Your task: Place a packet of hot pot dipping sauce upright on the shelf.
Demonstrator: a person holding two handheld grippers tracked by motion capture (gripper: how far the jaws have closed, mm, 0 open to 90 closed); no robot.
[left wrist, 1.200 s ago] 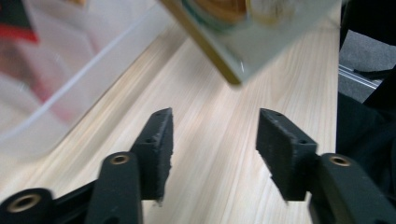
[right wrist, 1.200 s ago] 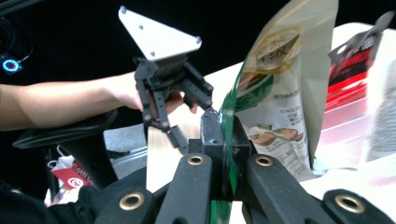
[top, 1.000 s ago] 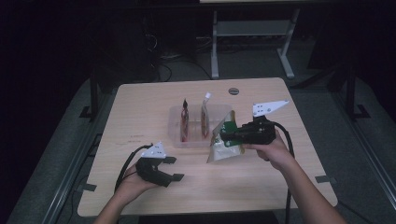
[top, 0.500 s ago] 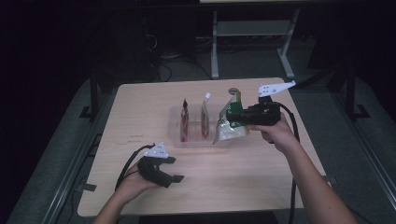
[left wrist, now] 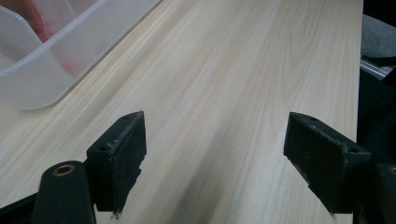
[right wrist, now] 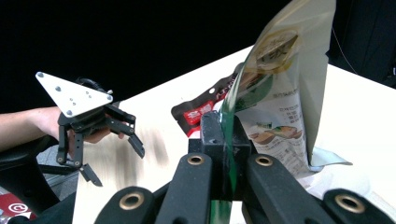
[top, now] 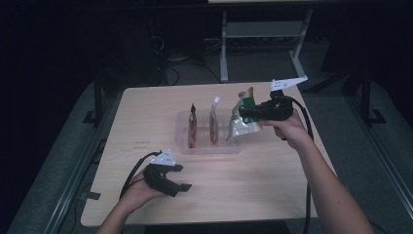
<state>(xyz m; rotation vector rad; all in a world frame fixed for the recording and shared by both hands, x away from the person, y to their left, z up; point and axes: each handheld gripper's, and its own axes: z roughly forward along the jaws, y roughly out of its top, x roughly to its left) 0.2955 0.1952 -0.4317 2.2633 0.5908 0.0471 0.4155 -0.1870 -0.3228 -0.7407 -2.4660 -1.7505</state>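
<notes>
High view: a wooden desk [top: 272, 190] has a clear tray [top: 183, 131] near its middle. Two red pouches stand upright in the tray, one [top: 193, 127] at the left and one [top: 214, 126] just beside it.

The right gripper [top: 245, 113] is held up in the air over the right end of the tray, toward the far right part of the desk. Its jaws are squeezed tight on the edge of a bag [top: 241, 127]. The bag is green and white, and it hangs from the jaws. Its bottom end is right at the tray's right end. I cannot tell if it touches the tray.

In the right gripper view, the bag [right wrist: 280, 116] stands up tall between the two black jaws, pinched by its thin edge. A red pouch [right wrist: 201, 108] peeks out behind it.

The left gripper [top: 181, 177] is low by the near left corner of the desk, in the person's left hand [top: 139, 192]. Its jaws have just opened wider and now stand far apart. In the left gripper view, nothing is between its jaws, just bare desk [left wrist: 233, 93]. A corner of the tray [left wrist: 51, 56] shows at the top left of that view.
</notes>
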